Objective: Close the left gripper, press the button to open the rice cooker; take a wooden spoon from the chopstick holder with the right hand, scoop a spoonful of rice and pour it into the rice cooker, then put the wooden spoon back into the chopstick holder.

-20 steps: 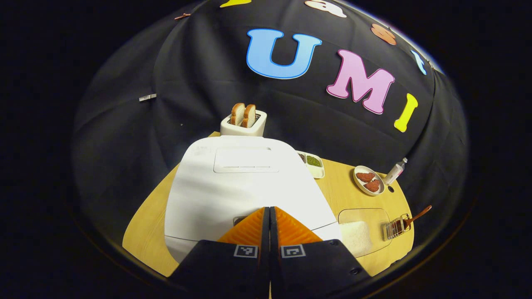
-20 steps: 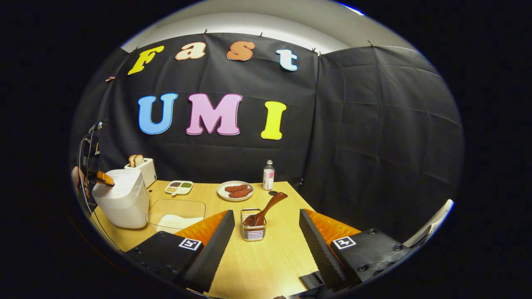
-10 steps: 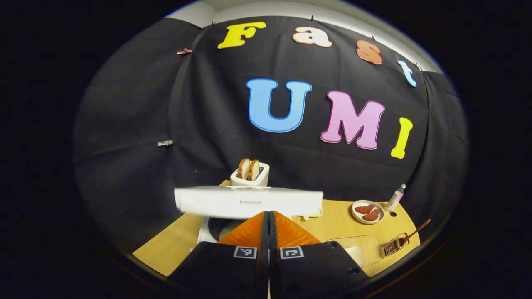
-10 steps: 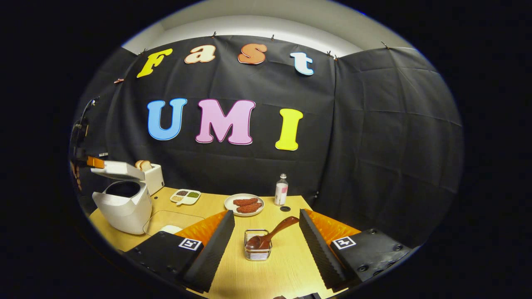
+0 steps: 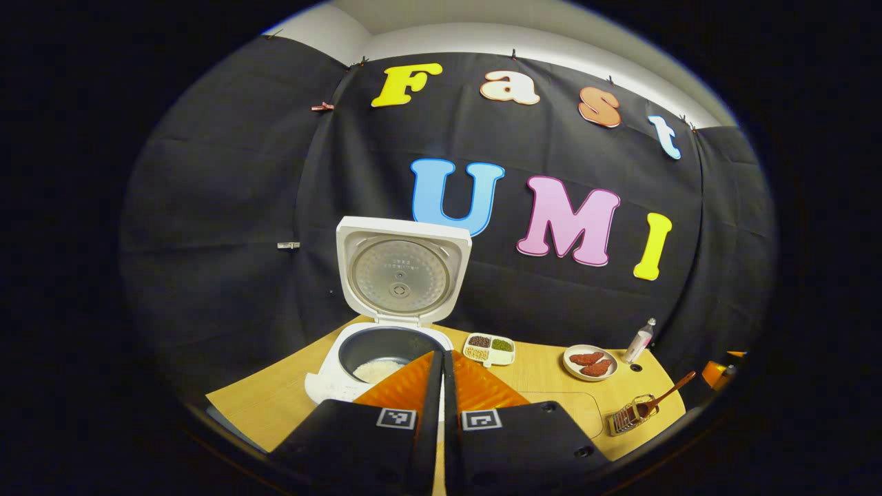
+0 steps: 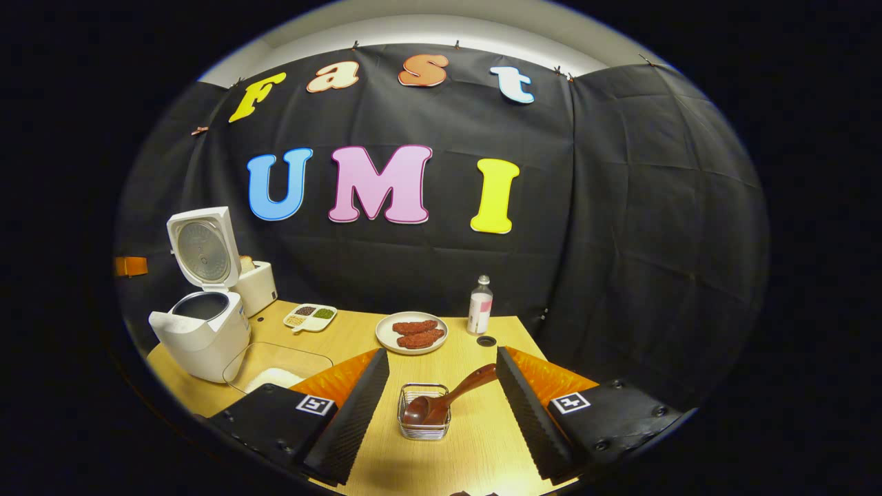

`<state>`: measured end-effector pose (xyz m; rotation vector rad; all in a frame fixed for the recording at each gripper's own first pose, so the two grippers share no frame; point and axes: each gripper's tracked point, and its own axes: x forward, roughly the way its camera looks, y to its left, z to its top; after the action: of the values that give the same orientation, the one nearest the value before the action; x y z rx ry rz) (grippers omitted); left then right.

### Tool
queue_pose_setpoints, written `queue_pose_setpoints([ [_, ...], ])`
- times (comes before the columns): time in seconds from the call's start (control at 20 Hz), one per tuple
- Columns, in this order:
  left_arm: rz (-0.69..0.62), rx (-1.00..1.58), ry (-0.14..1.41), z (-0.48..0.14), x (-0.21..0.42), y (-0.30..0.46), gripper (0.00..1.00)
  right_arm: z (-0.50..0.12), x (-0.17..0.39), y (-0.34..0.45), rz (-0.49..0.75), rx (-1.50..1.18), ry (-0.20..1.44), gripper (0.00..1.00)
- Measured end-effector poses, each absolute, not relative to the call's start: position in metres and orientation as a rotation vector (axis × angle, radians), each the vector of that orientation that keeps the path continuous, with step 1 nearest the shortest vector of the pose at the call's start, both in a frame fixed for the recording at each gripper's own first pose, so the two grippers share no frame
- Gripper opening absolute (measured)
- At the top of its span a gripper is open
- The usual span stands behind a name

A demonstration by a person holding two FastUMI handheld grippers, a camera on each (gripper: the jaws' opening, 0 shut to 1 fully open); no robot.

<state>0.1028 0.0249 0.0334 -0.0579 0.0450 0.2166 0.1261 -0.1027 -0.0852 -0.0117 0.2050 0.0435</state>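
White rice cooker [image 5: 386, 344] at the table's left end, lid [image 5: 402, 270] swung fully upright, ribbed inner plate facing forward. Dark inner pot [image 5: 383, 353] exposed; a pale patch of rice sits at its bottom. In the right gripper view the same rice cooker [image 6: 201, 331] stands far left, lid [image 6: 202, 248] raised, with a toaster just behind it.

Left gripper [image 5: 442, 365]: fingers pressed together, nothing between them, held in front of the cooker's open rim and apart from it.

Right gripper [image 6: 441, 393]: jaws spread wide, nothing held. Its 2 fingers flank the chopstick holder [image 6: 423, 413], a small wire basket on the wooden table [image 6: 358, 331], without touching it.

Wooden spoon [image 6: 448, 399] rests in the chopstick holder, bowl down inside the basket, handle leaning up and to the right toward the right-hand finger. Contact between handle tip and finger: cannot tell. From the left gripper view, the holder [image 5: 630, 415] and spoon [image 5: 661, 398] sit near the table's right edge.

Clear rice tray [image 6: 275, 365] lies flat just right of the cooker, white rice heaped at its near end, partly hidden by the gripper body.

Further back: 3-section dish of grains [image 6: 310, 317], plate [image 6: 411, 332] with 2 reddish-brown pieces, small bottle [image 6: 479, 315] with a pink label, upright beside the plate.
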Motion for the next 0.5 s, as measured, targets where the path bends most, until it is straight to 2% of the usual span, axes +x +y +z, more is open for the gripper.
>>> queue_pose_setpoints([
  [0.15,0.183,-0.078,0.055,0.026,0.103,-0.007,0.18,-0.107,0.136,-0.115,0.034,-0.001,0.253,0.98],
  [0.2,0.168,-0.075,0.055,0.025,0.106,-0.017,0.25,-0.113,0.140,-0.118,0.033,0.007,0.270,0.98],
  [0.25,0.161,-0.065,0.058,0.023,0.107,-0.024,0.37,-0.121,0.142,-0.121,0.032,0.018,0.289,0.98],
  [0.3,0.153,-0.052,0.059,0.023,0.109,-0.031,0.55,-0.129,0.145,-0.124,0.032,0.031,0.307,0.98],
  [0.35,0.143,-0.042,0.061,0.024,0.110,-0.039,0.66,-0.138,0.147,-0.125,0.033,0.045,0.329,0.98],
  [0.4,0.140,-0.031,0.064,0.025,0.111,-0.046,0.82,-0.148,0.150,-0.127,0.033,0.060,0.357,0.98],
  [0.5,0.140,0.004,0.068,0.027,0.114,-0.056,0.96,-0.167,0.156,-0.129,0.035,0.088,0.399,0.98],
])
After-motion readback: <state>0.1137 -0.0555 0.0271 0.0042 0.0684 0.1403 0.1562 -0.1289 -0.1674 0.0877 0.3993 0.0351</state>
